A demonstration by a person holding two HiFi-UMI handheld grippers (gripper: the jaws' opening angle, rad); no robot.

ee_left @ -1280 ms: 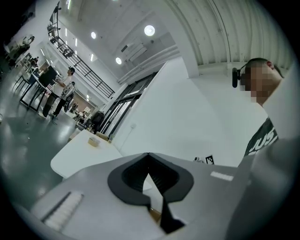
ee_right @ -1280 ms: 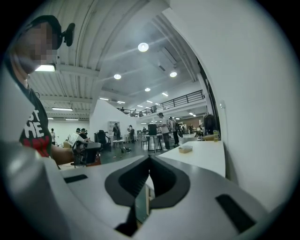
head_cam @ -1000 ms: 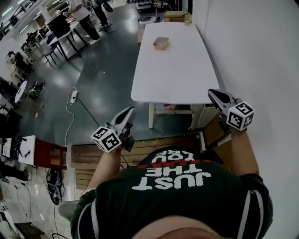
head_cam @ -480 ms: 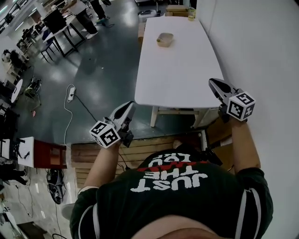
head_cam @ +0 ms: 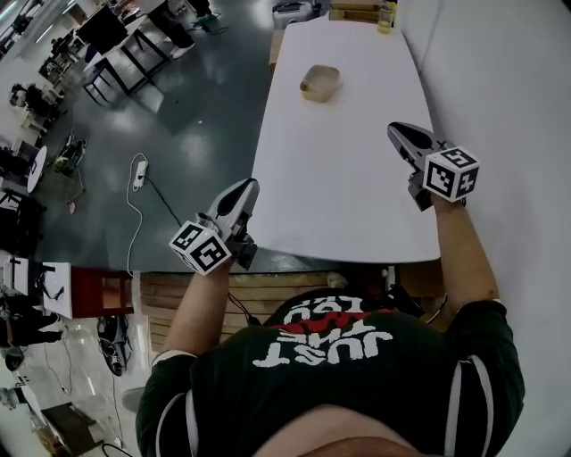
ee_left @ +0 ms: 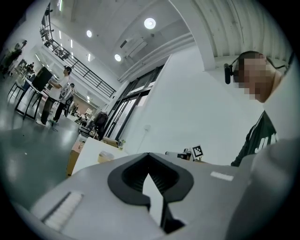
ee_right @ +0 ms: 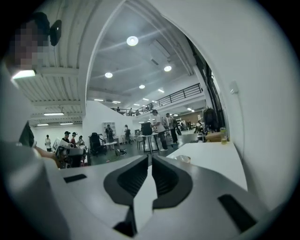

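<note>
Both grippers have come forward since a second ago. The right gripper (head_cam: 395, 133) now hangs over the white table (head_cam: 330, 187), close to the wall (head_cam: 500, 80), and the left gripper (head_cam: 247, 186) sits just off the table's left edge, above the grey floor (head_cam: 196, 134). Neither holds anything: the left jaws meet at their tips, and the right jaws stand a narrow slit apart. A small tan bowl (head_cam: 319, 80) lies on the table well ahead of both grippers, roughly between their lines, with a bottle (head_cam: 386, 13) at the far end.

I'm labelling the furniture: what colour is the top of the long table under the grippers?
White. The table shows best in the head view.
</note>
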